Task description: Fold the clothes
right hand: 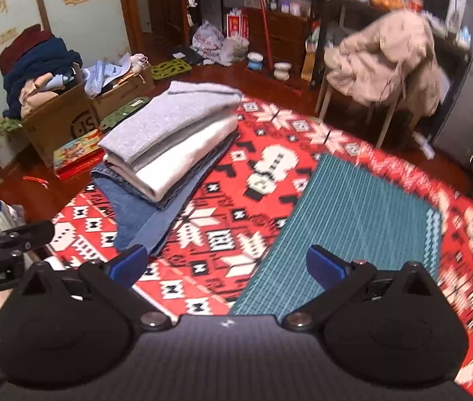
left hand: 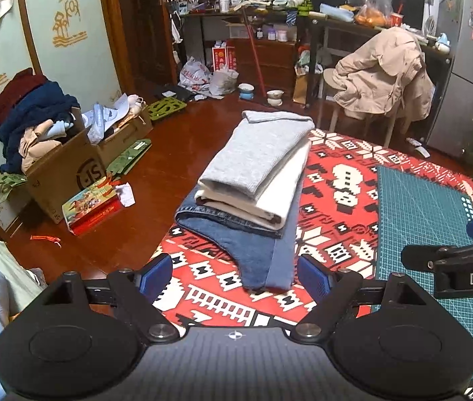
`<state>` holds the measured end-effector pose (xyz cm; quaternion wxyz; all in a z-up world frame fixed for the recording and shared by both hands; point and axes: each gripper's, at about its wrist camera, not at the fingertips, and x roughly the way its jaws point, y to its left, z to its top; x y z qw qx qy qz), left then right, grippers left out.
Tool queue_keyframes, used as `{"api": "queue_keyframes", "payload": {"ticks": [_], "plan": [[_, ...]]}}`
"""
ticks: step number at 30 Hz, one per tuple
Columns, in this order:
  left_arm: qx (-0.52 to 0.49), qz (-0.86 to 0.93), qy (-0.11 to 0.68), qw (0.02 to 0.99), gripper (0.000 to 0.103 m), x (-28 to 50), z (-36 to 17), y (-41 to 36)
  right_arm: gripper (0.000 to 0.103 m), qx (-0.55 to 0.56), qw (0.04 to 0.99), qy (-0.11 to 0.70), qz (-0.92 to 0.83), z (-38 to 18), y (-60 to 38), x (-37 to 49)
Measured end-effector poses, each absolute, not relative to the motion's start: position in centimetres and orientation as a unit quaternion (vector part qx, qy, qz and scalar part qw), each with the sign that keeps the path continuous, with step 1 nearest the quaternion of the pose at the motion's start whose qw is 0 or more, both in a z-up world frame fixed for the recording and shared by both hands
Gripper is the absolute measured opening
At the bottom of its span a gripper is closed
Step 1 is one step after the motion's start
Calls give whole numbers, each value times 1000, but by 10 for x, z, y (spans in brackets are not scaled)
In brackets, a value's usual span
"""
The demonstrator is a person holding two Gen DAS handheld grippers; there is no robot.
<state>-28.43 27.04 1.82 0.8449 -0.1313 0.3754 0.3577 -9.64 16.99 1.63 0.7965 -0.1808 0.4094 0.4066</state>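
A stack of folded clothes lies on the red patterned cloth (left hand: pixel 336 207): a grey garment (left hand: pixel 256 153) on top, a cream one (left hand: pixel 283 193) under it, blue jeans (left hand: pixel 236 234) at the bottom. The same grey garment (right hand: pixel 169 120), cream one (right hand: pixel 186 157) and jeans (right hand: pixel 146 214) show left of centre in the right wrist view. My left gripper (left hand: pixel 234 275) is open just short of the jeans' near end, nothing between its blue pads. My right gripper (right hand: pixel 226 265) is open over the cloth and the edge of the green cutting mat (right hand: pixel 353 220), holding nothing.
Cardboard boxes (left hand: pixel 66 167) heaped with unfolded clothes stand on the wooden floor at left. A chair draped with a beige coat (left hand: pixel 380 77) is behind the table. The other gripper's arm (left hand: pixel 463 260) reaches in at the right edge. Cluttered desks and a fridge (left hand: pixel 463 67) line the back.
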Motion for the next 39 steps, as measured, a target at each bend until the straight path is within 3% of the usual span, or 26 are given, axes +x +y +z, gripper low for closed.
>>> {"api": "queue_keyframes", "payload": {"ticks": [39], "plan": [[-146, 365, 391, 832, 85, -286, 17, 278, 102, -200, 794, 395, 416, 26, 185, -122]]}}
